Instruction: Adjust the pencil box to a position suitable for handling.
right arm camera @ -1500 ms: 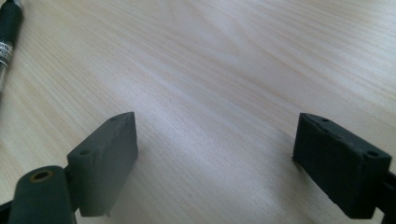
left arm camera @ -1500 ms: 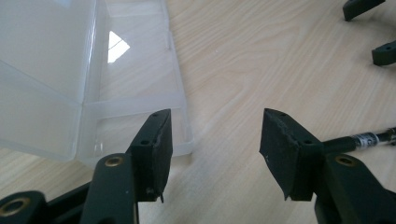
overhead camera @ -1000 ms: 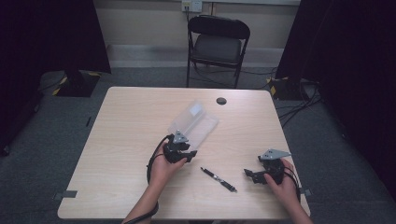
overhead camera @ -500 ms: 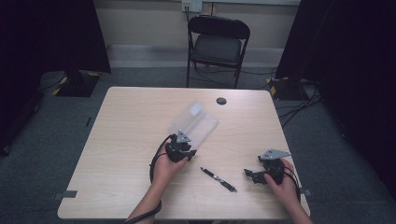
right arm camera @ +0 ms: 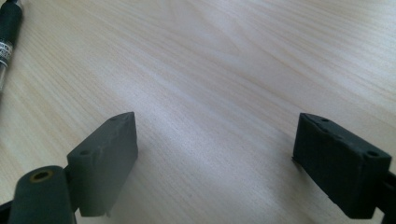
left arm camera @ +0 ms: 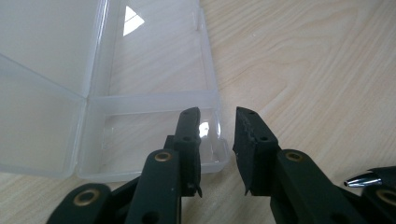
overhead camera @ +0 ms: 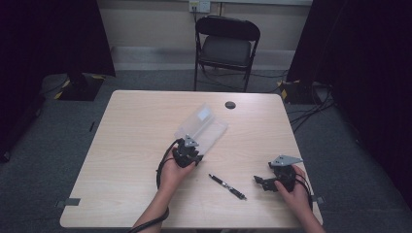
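Your table reads as pale wood-grain laminate, smooth with a soft sheen. The box is clear plastic, glossy, catching a bright highlight; its walls look faintly milky. Your left gripper has matt black plastic arms with brass-coloured rivets, pads slightly rough-edged. Pen: dark barrel, shiny metal tip. Chair: black metal frame, matt padded seat.

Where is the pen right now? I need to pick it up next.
In the high view the pen lies on the table near its front edge, between the left gripper and the right gripper.
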Available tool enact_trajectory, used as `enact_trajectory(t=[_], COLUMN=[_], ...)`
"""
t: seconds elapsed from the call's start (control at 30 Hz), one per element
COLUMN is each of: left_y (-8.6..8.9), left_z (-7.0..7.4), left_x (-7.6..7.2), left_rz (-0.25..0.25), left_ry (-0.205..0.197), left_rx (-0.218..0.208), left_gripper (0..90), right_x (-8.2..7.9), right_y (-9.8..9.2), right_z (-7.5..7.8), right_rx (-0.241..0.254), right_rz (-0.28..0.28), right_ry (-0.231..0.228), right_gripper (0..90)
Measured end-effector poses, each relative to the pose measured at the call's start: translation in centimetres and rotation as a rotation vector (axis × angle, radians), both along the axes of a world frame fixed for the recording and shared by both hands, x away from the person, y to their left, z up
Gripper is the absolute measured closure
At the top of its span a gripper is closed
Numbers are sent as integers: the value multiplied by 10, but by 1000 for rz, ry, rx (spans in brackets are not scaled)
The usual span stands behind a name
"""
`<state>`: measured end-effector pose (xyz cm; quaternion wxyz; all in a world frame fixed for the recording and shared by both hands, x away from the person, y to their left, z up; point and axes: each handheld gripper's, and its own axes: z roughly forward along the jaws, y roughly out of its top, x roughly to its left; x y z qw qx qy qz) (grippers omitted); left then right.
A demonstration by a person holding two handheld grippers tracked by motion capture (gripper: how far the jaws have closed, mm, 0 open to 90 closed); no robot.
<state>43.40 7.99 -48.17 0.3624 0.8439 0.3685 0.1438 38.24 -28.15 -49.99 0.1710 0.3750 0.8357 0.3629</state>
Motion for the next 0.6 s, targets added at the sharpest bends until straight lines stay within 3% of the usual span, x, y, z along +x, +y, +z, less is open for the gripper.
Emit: enact_trajectory(t=[0.17,0.27,0.3,0.37,0.6], left_y=[1,1,3,5,16], left_z=[0,-1,0,-2,-1], left_x=[0,-1,-1,-2,-7], left_rz=[11,6,3,7,23], left_ry=[39,49,50,60,71], left_rx=[-19,-10,13,-26,-21], left_gripper=[783,841,846,849,852], right_x=[0,0,0,0,0], right_y=[0,0,0,0,0], right_z=[0,0,0,0,0], right_rx=[1,0,1,1,1], right_rz=[-1,-1,-1,-1,-1], right_ry=[1,0,1,1,1], right_gripper=[132,132,132,132,132])
